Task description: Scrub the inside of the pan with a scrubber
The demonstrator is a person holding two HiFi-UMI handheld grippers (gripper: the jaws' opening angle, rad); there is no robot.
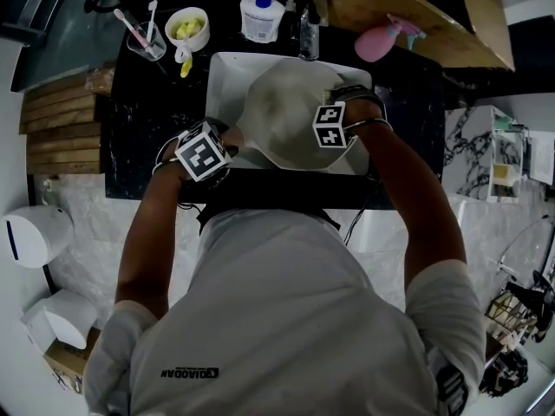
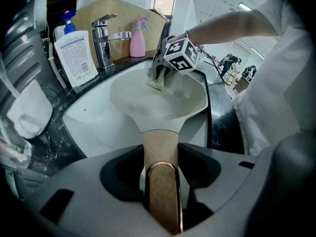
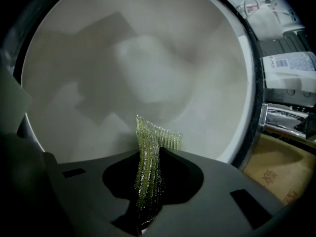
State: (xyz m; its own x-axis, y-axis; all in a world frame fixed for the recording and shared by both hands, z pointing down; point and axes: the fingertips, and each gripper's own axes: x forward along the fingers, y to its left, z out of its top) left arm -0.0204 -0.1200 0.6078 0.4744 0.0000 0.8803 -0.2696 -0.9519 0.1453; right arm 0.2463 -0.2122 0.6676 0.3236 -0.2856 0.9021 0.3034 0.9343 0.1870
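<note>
A pale cream pan [image 1: 277, 111] sits tilted in the white sink [image 1: 222, 76]. My left gripper [image 1: 224, 148] is at the pan's near left, shut on its wooden handle [image 2: 160, 152]; in the left gripper view the jaws [image 2: 162, 177] close on both sides of the handle. My right gripper [image 1: 323, 111] reaches into the pan from the right, shut on a green mesh scrubber [image 3: 149, 167]. The scrubber's free end [image 2: 157, 81] rests against the pan's inner wall [image 3: 138, 58]. In the right gripper view the gripper [image 3: 148, 186] faces the pan's bowl at close range.
A chrome faucet [image 2: 104, 38] stands behind the sink, with a white soap bottle [image 1: 262, 16] and a pink spray bottle [image 1: 381, 42] near it. A cup of toothbrushes [image 1: 146, 38] and a white bowl [image 1: 186, 26] stand at back left on the black counter [image 1: 139, 137].
</note>
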